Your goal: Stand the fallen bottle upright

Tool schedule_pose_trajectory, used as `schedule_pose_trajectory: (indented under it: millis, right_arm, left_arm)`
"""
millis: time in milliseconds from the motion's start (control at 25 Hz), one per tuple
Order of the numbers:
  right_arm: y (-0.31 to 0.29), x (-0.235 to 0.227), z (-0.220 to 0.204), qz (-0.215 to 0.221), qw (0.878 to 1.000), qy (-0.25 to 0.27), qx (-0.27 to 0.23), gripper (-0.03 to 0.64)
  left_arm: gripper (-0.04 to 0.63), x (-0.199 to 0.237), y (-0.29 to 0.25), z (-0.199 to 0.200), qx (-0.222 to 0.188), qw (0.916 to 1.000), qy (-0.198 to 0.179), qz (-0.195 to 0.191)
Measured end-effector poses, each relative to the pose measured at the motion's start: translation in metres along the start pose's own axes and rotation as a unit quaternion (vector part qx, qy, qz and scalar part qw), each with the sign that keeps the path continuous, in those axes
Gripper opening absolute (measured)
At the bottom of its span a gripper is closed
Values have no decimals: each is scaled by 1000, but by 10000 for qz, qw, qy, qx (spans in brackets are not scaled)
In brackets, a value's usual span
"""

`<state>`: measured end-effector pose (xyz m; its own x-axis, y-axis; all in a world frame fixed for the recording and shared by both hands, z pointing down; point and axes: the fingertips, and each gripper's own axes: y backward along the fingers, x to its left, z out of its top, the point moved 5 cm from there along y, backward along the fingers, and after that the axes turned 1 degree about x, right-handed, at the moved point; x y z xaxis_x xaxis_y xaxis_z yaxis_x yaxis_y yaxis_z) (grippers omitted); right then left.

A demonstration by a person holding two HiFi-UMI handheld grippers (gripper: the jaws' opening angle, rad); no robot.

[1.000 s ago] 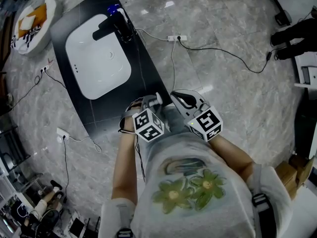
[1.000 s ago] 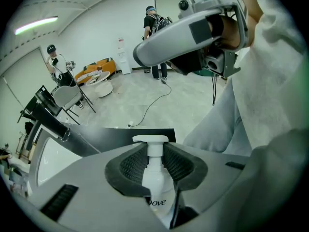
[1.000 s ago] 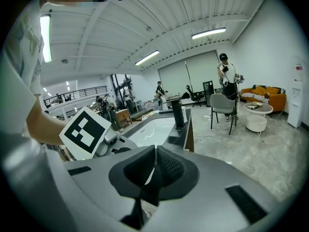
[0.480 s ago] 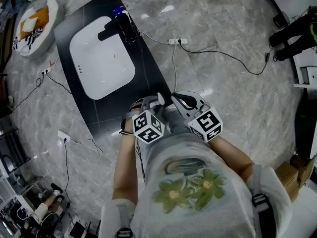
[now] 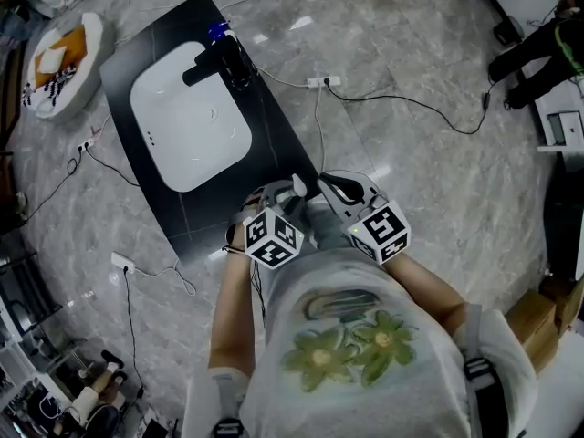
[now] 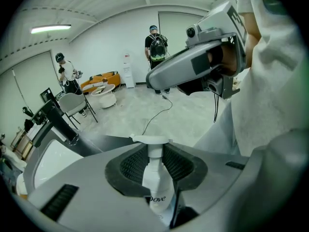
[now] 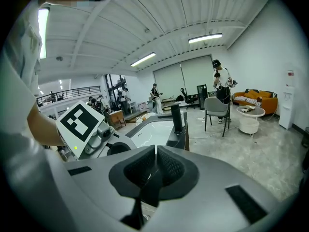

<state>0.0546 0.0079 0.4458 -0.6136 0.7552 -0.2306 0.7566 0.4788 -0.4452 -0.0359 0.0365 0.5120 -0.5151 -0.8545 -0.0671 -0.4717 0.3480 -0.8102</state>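
My left hand-held gripper (image 5: 276,192) is closed partway on the white pump bottle (image 6: 155,178). The pads squeeze its top part so it won't slip, and the pump top pokes out past them. I hold it close to my tummy, by the corner of the black counter (image 5: 274,126) with the sink (image 5: 187,117), I think so I can stand it up there. My right hand-held gripper (image 5: 336,188) is pinched closed, empty, waiting beside. Since a second ago, little changed: same grip, same spot.
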Motion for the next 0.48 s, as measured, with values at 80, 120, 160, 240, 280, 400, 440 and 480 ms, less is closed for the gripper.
schedule_pose_trajectory:
  millis: [80,120,160,240,280,400,440,480]
  right_arm:
    - [0,4,3,-32,10000,-29,-22,44]
    - [0,6,4,-43,10000,-43,-34,44]
    - [-1,8,6,-54,10000,-59,-46,44]
    - [-2,11,8,-80,9999,-93,-65,44]
    - [-2,12,9,-96,9999,-110,-74,44]
    - [-2,16,12,-148,9997,-158,-98,44]
    - [-2,17,13,-165,9997,-175,-104,44]
    - [-1,17,13,-180,9996,-191,-106,44]
  left_arm:
    - [117,0,5,0,-87,10000,26,-15]
    - [117,1,7,0,-134,9999,46,-24]
    - [117,1,10,1,-184,9998,76,-32]
    - [117,3,15,3,-303,9994,159,-43]
    - [117,4,17,4,-364,9991,204,-48]
    - [117,6,24,7,-519,9982,299,-61]
    - [117,7,26,7,-558,9979,312,-66]
    - [117,7,27,8,-587,9978,316,-71]
